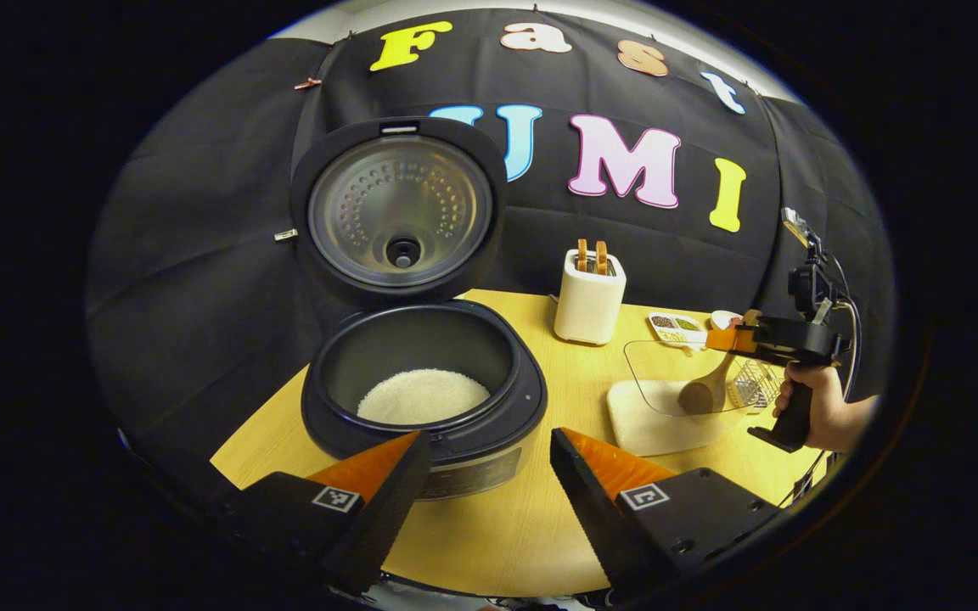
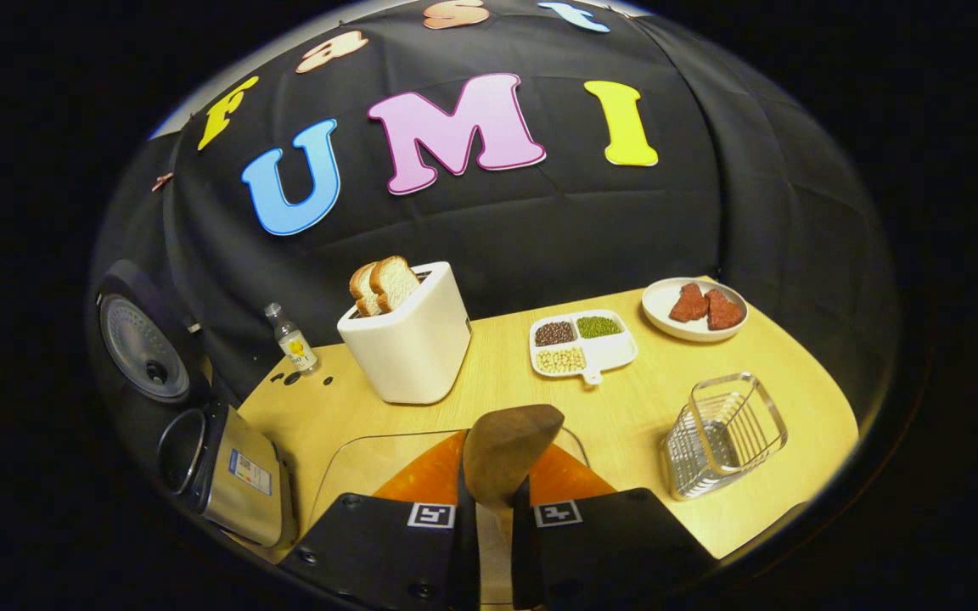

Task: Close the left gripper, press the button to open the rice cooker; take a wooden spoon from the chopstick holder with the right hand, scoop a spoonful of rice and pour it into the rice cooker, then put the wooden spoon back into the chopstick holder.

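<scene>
In the left gripper view, the rice cooker [image 1: 425, 382] stands open on the wooden table [image 1: 523, 526], its lid [image 1: 400, 208] tipped up against the black wall. A low mound of white rice [image 1: 423, 396] lies in the dark inner pot. The left gripper [image 1: 489, 475] hangs just in front of the cooker with its fingers spread wide and nothing between them. To the right of the cooker there is bare table, then a white toaster [image 1: 589, 297] farther back. Beyond that, a hand [image 1: 824, 407] holds the right gripper [image 1: 722, 339], which pinches a wooden spoon [image 1: 705, 386] with its bowl hanging down into a clear glass bowl [image 1: 676, 378] that sits on a pale mat [image 1: 654, 420]. A wire holder [image 1: 752, 382] stands just behind the spoon, though it is small and partly hidden here.

In the right gripper view, the right gripper [image 2: 493, 501] is pressed on the spoon [image 2: 506, 454], whose bowl rises between the fingers over the glass bowl's rim [image 2: 353, 458]. The wire chopstick holder [image 2: 722, 437] stands empty to the right, near the table edge. Behind are the toaster [image 2: 408, 339] with two slices of bread [image 2: 385, 284], a divided tray [image 2: 582, 344] of beans and grains, a plate [image 2: 659, 305] with red pieces, and a small bottle [image 2: 292, 339]. The cooker [image 2: 226, 467] sits at the far left edge.
</scene>
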A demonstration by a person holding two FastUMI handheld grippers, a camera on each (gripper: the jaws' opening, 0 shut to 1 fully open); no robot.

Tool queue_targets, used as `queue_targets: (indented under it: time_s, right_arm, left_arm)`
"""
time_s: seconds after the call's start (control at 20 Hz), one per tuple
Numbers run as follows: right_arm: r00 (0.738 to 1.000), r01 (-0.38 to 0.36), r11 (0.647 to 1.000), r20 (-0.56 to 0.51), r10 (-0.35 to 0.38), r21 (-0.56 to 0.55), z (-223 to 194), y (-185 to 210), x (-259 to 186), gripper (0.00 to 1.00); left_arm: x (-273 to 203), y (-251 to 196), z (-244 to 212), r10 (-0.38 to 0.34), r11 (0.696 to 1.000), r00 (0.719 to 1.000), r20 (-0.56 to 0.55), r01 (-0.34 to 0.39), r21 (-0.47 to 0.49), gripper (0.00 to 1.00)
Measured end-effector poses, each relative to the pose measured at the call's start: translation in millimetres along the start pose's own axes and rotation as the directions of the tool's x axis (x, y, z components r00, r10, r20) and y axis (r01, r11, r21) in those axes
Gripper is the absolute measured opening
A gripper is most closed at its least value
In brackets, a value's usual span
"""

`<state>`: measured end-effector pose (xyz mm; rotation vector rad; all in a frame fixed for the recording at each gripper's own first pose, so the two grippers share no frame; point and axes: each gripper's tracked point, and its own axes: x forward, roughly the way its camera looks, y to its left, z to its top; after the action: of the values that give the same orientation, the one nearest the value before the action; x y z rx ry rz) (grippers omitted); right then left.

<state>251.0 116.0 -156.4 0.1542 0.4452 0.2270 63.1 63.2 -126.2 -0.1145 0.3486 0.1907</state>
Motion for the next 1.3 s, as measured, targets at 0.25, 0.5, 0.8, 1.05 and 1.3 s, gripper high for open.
queue_targets:
  time_s: [0.25, 0.5, 0.8, 1.05, 1.3]
  right_arm:
    - [0.997, -0.012, 0.983, -0.073, 0.026, 0.185, -16, 34, 0, 0.19]
    - [0.991, -0.001, 0.944, -0.125, 0.045, 0.331, -19, 58, 1, 0.19]
    - [0.993, 0.013, 0.918, -0.114, 0.036, 0.396, -8, 53, -13, 0.19]
    - [0.995, 0.082, 0.882, -0.09, -0.045, 0.464, 10, 11, -35, 0.19]
    - [0.994, 0.112, 0.796, -0.069, -0.088, 0.595, 33, -16, -54, 0.19]
  left_arm:
    - [-6, 25, -9, 0.009, 0.999, 1.0, -0.014, -0.009, -0.034, 0.97]
    - [-16, 47, -6, 0.019, 0.998, 1.0, 0.007, -0.018, -0.052, 0.96]
    - [-21, 55, 1, 0.017, 0.998, 0.999, 0.028, -0.015, -0.067, 0.95]
    - [-26, 55, 14, 0.006, 0.999, 0.998, 0.06, -0.004, -0.042, 0.96]
    - [-35, 55, 26, -0.008, 1.0, 0.995, 0.096, 0.011, -0.025, 0.96]
